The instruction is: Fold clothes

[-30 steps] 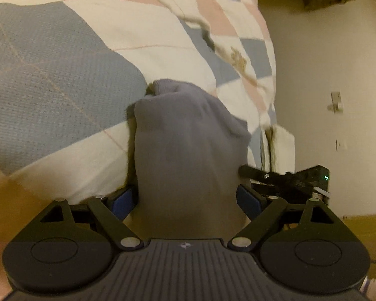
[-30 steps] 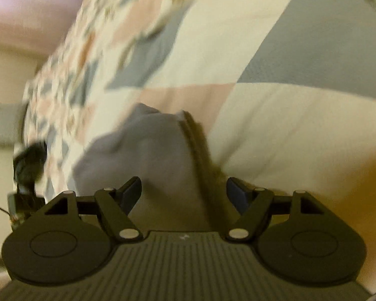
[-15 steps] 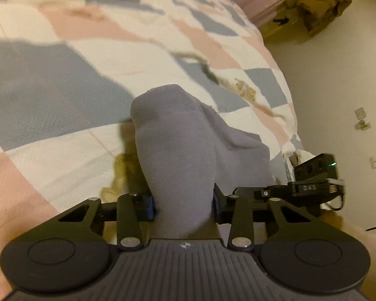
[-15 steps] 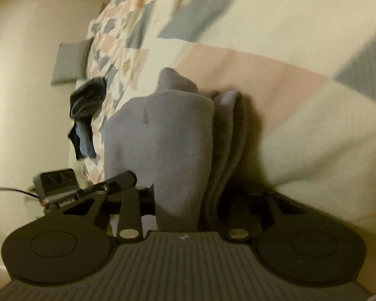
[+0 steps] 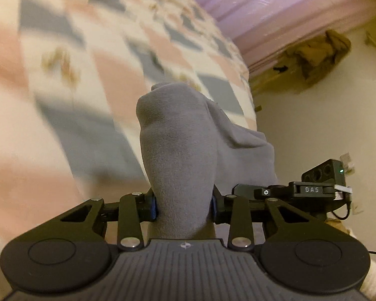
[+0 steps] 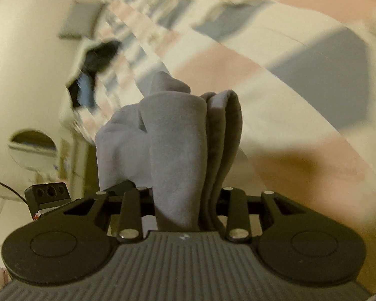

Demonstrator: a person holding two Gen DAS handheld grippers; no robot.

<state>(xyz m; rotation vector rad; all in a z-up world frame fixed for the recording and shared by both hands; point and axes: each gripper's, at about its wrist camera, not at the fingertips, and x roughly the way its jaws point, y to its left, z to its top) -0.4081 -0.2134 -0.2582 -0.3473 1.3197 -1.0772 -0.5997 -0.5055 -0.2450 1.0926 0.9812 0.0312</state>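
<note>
A grey fleece garment (image 5: 180, 155) is bunched and lifted above the patchwork bedspread (image 5: 62, 95). My left gripper (image 5: 183, 207) is shut on one folded end of it, cloth bulging up between the blue pads. In the right wrist view the same grey garment (image 6: 178, 150) stands in thick folds, and my right gripper (image 6: 185, 209) is shut on its other end. The other gripper (image 5: 313, 190) shows close on the right of the left wrist view, and at the lower left of the right wrist view (image 6: 50, 195). The cloth hides both sets of fingertips.
The checked quilt in pink, grey and cream covers the bed (image 6: 288, 75). A dark garment (image 6: 95, 60) lies near the bed's far edge. Purple curtains (image 5: 263, 7) and a brown heap of cloth (image 5: 318, 52) are beyond the bed. A round mirror (image 6: 32, 148) stands by the wall.
Both grippers went from open around the flat grey garment to shut on it, then lifted it off the quilt. The views tilted up, showing more of the bed and room.
</note>
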